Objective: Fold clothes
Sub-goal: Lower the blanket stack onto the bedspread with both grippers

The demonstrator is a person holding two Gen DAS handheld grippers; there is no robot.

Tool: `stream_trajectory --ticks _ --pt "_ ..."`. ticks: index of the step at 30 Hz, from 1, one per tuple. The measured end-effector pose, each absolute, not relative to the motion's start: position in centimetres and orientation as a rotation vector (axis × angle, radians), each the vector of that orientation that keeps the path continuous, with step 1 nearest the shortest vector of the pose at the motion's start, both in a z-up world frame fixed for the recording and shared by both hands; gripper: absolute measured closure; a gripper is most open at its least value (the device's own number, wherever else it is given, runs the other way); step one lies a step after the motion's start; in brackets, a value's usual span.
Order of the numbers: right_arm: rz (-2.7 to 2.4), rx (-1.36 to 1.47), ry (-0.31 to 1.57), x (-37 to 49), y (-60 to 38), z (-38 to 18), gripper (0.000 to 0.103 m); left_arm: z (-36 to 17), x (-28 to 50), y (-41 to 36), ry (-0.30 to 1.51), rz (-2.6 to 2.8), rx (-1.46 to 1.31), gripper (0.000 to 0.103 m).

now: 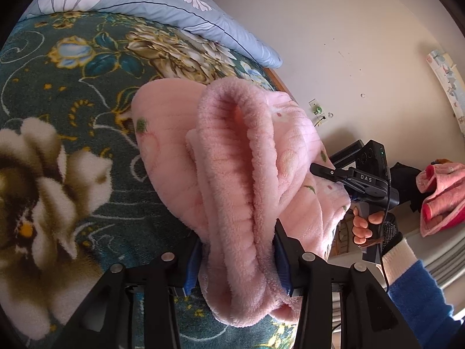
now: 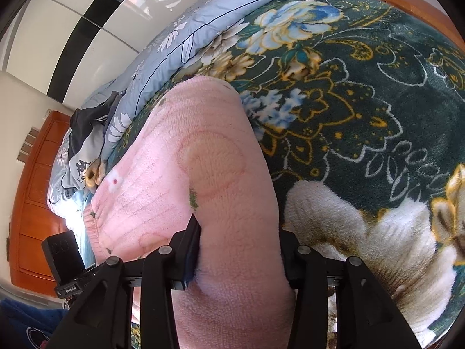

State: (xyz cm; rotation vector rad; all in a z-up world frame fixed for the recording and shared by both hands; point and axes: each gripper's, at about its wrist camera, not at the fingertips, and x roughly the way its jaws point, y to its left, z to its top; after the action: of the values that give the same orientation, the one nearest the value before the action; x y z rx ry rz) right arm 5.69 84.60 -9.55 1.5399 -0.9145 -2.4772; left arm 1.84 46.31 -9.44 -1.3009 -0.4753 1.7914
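Both grippers' jaws clamped on pink fleece garment (image 1: 232, 174)

Left gripper (image 1: 238, 264): fingertips buried in the bunched pink fleece garment (image 1: 232, 174); pad contact not visible. Right gripper (image 2: 239, 250): right finger mostly hidden behind the same garment (image 2: 209, 174). Garment type undeterminable while folded over. Dark clothing (image 2: 84, 128) on the quilt: printed lettering too small to read. Blanket (image 2: 363, 101) cut off by frame edges.

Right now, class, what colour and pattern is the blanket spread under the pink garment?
The blanket is dark green with large cream, blue and gold flowers, shown best in the right wrist view.
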Motion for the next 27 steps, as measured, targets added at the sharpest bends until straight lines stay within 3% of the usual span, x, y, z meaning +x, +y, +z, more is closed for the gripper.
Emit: stream_trajectory --ticks 5,11,16,24,27 --pt "-2.560 1.583 -0.841 6.2 84.5 -7.4 0.045 -8.1 1.1 45.0 -0.456 1.812 -1.305 0.048" --pt "-2.681 1.588 -0.719 6.9 83.2 -3.5 0.045 -3.0 0.4 44.0 -0.297 2.010 -1.135 0.044" --pt "-2.734 1.582 -0.527 5.8 79.9 -0.9 0.045 0.3 -0.2 47.7 -0.188 2.006 -1.016 0.043" --pt "-2.706 1.632 -0.341 -0.1 75.5 -3.6 0.045 -3.8 -2.0 51.3 -0.141 1.981 -1.155 0.043" --pt "-2.711 1.690 -0.362 -1.3 76.0 -5.8 0.045 -5.4 -2.7 50.8 -0.185 1.954 -1.192 0.043"
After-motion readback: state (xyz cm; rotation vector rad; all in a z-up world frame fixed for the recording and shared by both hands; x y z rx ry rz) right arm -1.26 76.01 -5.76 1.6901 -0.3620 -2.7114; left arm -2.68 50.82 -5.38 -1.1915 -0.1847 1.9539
